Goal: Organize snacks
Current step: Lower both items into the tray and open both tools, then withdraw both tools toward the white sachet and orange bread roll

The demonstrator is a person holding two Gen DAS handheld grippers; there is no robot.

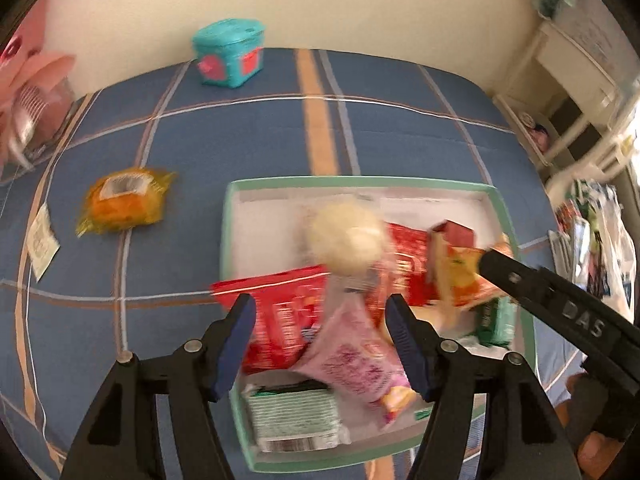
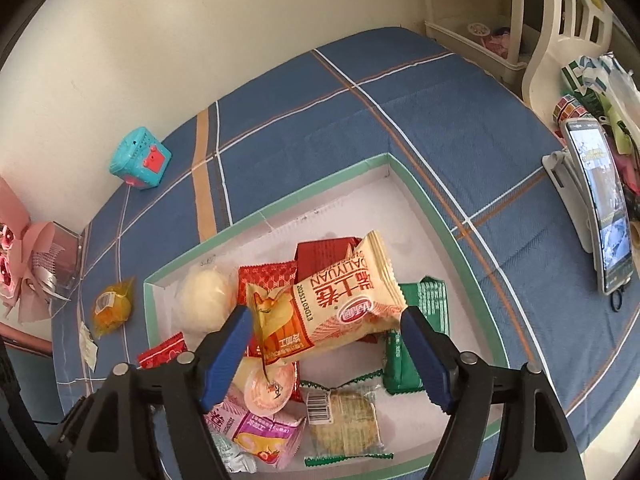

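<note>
A white box with a green rim [image 1: 228, 240] [image 2: 420, 200] sits on the blue checked bedspread and holds several snacks. My left gripper [image 1: 322, 344] hangs over its near end, jaws apart. A blurred pink packet [image 1: 352, 360] lies between the fingers with no pad pressing on it, and a round white bun [image 1: 348, 240] is beyond. My right gripper [image 2: 328, 356] is open over the pile. A cream and orange packet [image 2: 344, 304] rests on other snacks between its fingertips. In the left wrist view the right gripper's finger [image 1: 520, 280] reaches that orange packet [image 1: 464, 276].
A yellow packet [image 1: 124, 200] [image 2: 112, 308] and a small white sachet [image 1: 42, 244] lie on the bedspread left of the box. A teal cube [image 1: 228, 54] stands by the wall, a pink bouquet [image 1: 28, 92] at far left. A phone on a stand [image 2: 604, 208] and white shelves [image 1: 560, 92] are at the right.
</note>
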